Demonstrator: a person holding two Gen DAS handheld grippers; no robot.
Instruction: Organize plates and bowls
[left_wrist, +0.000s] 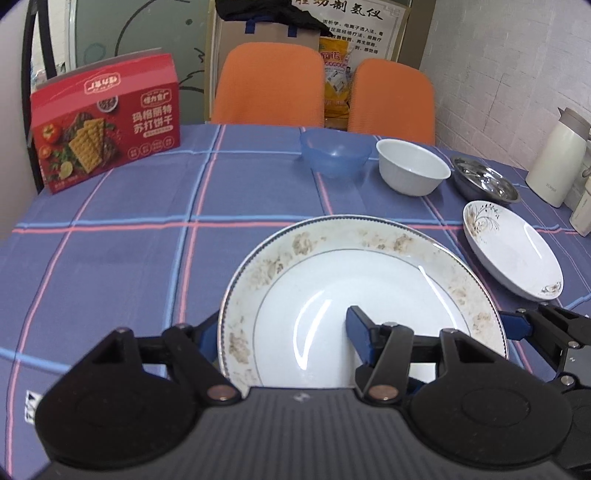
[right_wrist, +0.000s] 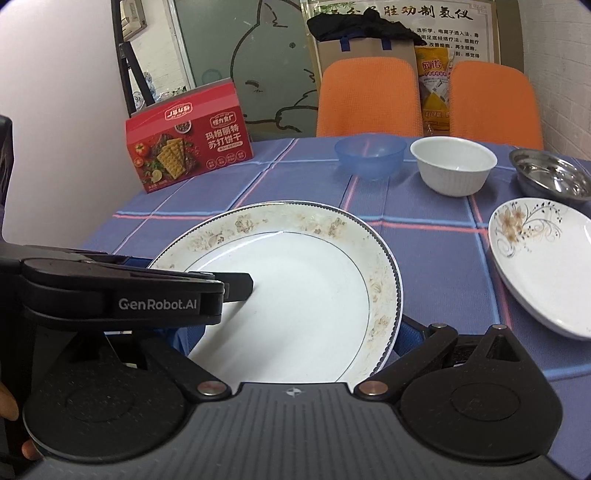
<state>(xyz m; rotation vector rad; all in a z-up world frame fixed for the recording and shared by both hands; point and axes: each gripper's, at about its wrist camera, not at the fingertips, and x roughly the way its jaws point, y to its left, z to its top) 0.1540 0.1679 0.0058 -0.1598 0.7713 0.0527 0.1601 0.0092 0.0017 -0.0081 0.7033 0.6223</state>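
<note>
Left gripper (left_wrist: 284, 339) pinching large plate (left_wrist: 314, 295) rim, lower finger hidden beneath. Right gripper (right_wrist: 369, 343) fingers hidden under plate; closure unreadable.

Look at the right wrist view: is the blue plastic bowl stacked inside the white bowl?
No. The blue plastic bowl stands by itself on the tablecloth, beside the white bowl, with a gap between them.
</note>
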